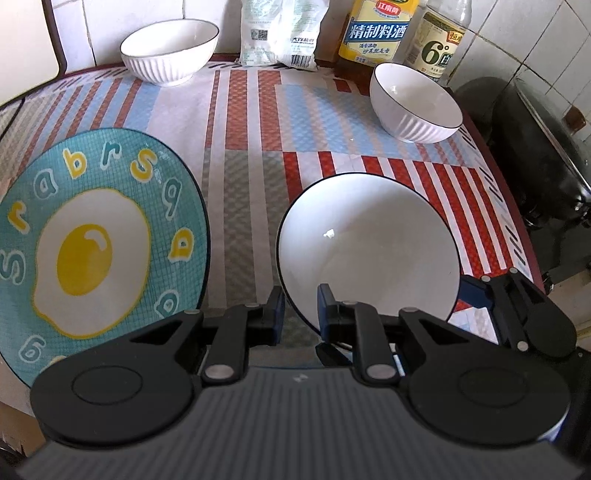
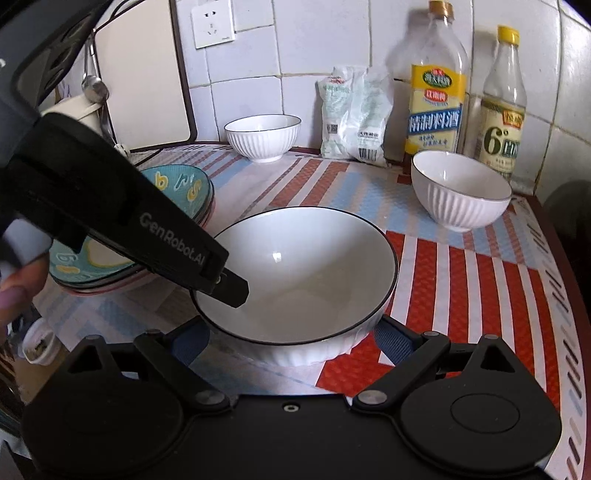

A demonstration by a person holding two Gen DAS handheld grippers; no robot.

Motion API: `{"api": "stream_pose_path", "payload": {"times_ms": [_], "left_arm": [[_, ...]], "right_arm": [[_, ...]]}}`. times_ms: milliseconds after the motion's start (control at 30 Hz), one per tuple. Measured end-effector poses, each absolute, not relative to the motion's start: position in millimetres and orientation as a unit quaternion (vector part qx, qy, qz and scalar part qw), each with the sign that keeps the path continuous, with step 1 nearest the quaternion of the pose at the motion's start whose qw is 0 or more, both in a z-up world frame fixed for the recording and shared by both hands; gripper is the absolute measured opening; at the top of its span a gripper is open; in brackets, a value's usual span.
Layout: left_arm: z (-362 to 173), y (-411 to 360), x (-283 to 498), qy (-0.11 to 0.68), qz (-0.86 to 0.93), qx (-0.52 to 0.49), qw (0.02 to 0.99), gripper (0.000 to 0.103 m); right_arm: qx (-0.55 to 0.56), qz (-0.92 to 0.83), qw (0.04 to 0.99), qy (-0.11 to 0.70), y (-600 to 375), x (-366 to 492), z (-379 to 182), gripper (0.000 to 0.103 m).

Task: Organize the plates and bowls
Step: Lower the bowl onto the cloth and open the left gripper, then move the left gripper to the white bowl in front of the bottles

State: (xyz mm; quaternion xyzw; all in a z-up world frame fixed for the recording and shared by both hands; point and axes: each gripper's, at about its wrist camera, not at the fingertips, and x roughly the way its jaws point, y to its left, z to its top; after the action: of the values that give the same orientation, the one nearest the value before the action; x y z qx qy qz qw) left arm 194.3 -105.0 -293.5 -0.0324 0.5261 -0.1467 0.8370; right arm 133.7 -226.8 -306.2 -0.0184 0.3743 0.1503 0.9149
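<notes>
A large white bowl with a dark rim (image 1: pixel 365 247) (image 2: pixel 306 273) sits on the striped mat near the front. My left gripper (image 1: pixel 301 314) straddles its near-left rim, one finger inside the bowl and one outside; it also shows in the right wrist view (image 2: pixel 225 284). My right gripper (image 2: pixel 291 343) is open, its blue pads on either side of the bowl's near wall. A teal egg-print plate (image 1: pixel 92 236) (image 2: pixel 177 188) lies on a stack of plates at the left. Two smaller white ribbed bowls stand at the back left (image 1: pixel 170 50) (image 2: pixel 263 136) and back right (image 1: pixel 415 101) (image 2: pixel 460 188).
A white packet (image 1: pixel 282 31) (image 2: pixel 352 114) and two bottles (image 1: pixel 376 29) (image 2: pixel 436 88) stand against the tiled wall. A dark wok (image 1: pixel 532 155) is beyond the mat's right edge. A cutting board (image 2: pixel 144 77) leans at the back left.
</notes>
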Motion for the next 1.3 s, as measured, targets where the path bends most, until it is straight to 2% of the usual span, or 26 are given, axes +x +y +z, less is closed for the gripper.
{"api": "stream_pose_path", "payload": {"times_ms": [167,233,333,867,1300], "left_arm": [[-296.2,-104.0,195.0,0.545,-0.143,-0.048,0.824,0.022],[-294.7,-102.1,195.4,0.555,-0.138,-0.055,0.818,0.030],[-289.6,-97.9,193.4,0.564,-0.135,-0.060,0.812,0.036],[-210.9,-94.3,171.7,0.544,-0.144,-0.026,0.826,0.041],[-142.5,-119.3,163.6,0.495,-0.172,-0.002,0.851,0.054]], "right_arm": [[-0.021,0.142,0.902,0.407,-224.6,136.5,-302.0,0.097],[-0.021,0.138,0.901,0.412,-225.1,134.9,-297.9,0.097],[-0.014,0.140,0.900,0.413,-230.9,129.8,-288.5,0.098],[0.024,0.129,0.924,0.360,-298.6,92.9,-220.4,0.098],[0.004,0.094,0.950,0.299,-339.0,93.8,-165.8,0.098]]}}
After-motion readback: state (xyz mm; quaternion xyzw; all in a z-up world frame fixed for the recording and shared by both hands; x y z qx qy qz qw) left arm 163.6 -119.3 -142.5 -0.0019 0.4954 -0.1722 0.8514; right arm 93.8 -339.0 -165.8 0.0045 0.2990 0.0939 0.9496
